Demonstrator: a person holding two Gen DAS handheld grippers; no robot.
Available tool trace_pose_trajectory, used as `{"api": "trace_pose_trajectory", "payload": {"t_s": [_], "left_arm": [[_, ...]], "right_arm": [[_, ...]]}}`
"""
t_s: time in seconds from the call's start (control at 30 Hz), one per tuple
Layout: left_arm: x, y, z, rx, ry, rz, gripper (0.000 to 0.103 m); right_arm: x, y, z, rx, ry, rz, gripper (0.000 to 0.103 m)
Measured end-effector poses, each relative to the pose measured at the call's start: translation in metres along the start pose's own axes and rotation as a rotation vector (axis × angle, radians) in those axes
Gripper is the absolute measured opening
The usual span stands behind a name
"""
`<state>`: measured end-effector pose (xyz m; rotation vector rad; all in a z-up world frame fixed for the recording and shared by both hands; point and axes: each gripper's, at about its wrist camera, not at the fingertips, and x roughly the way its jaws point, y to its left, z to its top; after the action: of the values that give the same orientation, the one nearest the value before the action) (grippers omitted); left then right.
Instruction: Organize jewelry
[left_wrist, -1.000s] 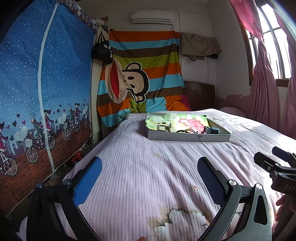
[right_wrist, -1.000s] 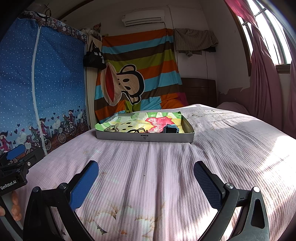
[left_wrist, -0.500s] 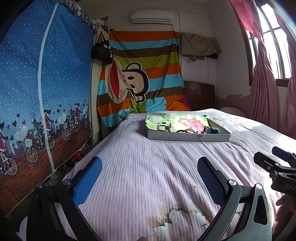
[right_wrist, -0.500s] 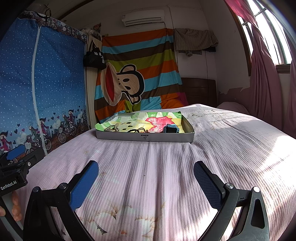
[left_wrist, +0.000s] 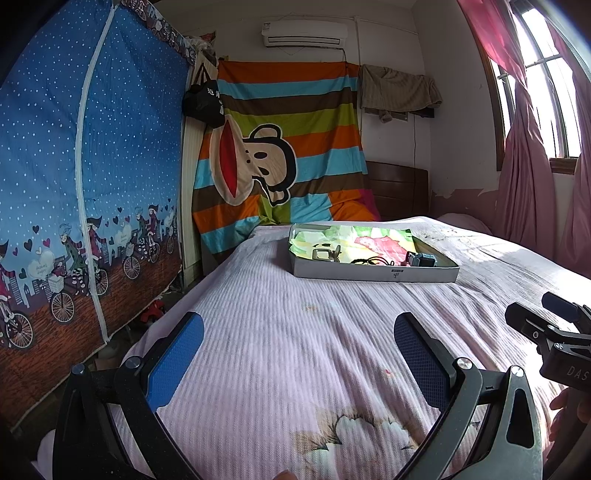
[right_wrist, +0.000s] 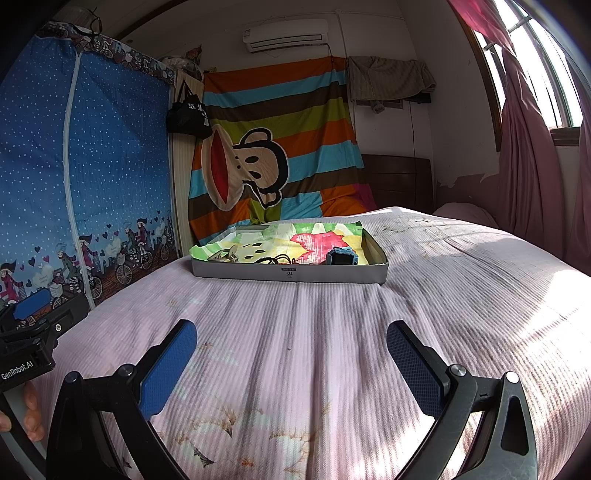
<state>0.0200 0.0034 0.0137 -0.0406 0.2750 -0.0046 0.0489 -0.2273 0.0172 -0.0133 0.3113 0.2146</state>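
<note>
- A shallow grey tray (left_wrist: 373, 274) lies on the bed (left_wrist: 295, 332), its long axis running left to right across both views, one long wall facing the cameras.
- The tray is lined with a bright green, yellow and pink cloth (right_wrist: 295, 240); on it lie a metal clasp-like piece (left_wrist: 325, 254) at the left, a black cord (left_wrist: 369, 261) in the middle and a small blue box (right_wrist: 341, 257) at the right.
- The left tool (left_wrist: 298, 354) hovers over the pink ribbed bedcover, its blue-padded fingers (left_wrist: 173, 363) spread wide and gripping nothing; the tray sits well ahead of it, slightly to the right.
- The right tool (right_wrist: 291, 360) is likewise released and empty, with the tray well ahead and nearly centred between its fingers.
- Each tool shows at the edge of the other's view.
- A striped cartoon-monkey sheet (left_wrist: 273, 162) hangs behind the bed.
</note>
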Motion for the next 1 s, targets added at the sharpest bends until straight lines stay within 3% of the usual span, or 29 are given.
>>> {"api": "trace_pose_trajectory", "payload": {"t_s": [1.0], "left_arm": [[0.0008,0.0059,-0.0088,-0.014,0.007,0.048,0.101]], "right_arm": [[-0.0007,0.0005,0.0000,0.002,0.003,0.001,0.103]]}}
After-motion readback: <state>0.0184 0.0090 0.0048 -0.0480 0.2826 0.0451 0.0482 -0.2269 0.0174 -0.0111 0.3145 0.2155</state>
